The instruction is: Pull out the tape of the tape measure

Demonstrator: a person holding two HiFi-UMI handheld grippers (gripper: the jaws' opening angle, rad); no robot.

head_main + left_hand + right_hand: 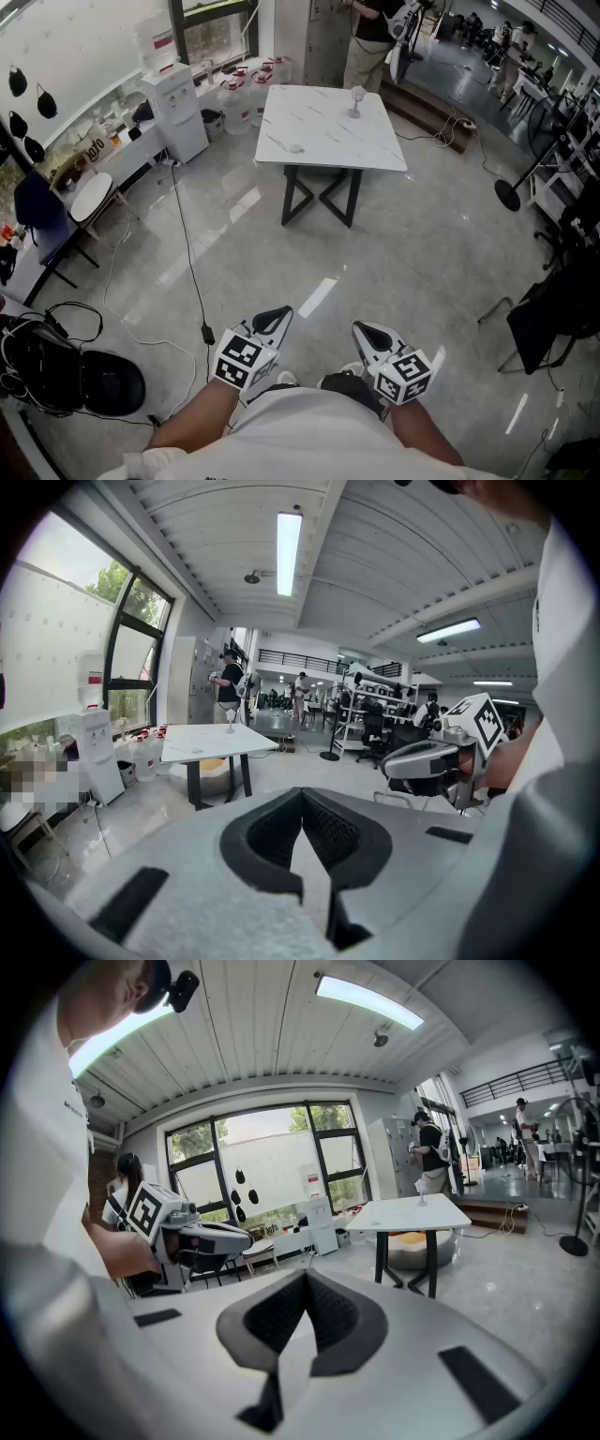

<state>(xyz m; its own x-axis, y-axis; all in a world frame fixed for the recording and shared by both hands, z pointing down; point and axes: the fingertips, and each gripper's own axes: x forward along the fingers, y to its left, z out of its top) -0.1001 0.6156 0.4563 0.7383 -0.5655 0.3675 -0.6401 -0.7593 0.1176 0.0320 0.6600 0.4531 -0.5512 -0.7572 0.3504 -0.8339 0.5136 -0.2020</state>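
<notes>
Tape measure pulling has not begun, as I judge it. My left gripper (274, 321) and right gripper (367, 332) both have their jaws together on nothing, close to my body above the floor (412, 253). Far ahead stands the white surface (328, 127) with a small pale item (296, 147) and a stemmed object (356, 98). I cannot tell whether either is the tape measure. Next I must walk up, find it and open the jaws.
</notes>
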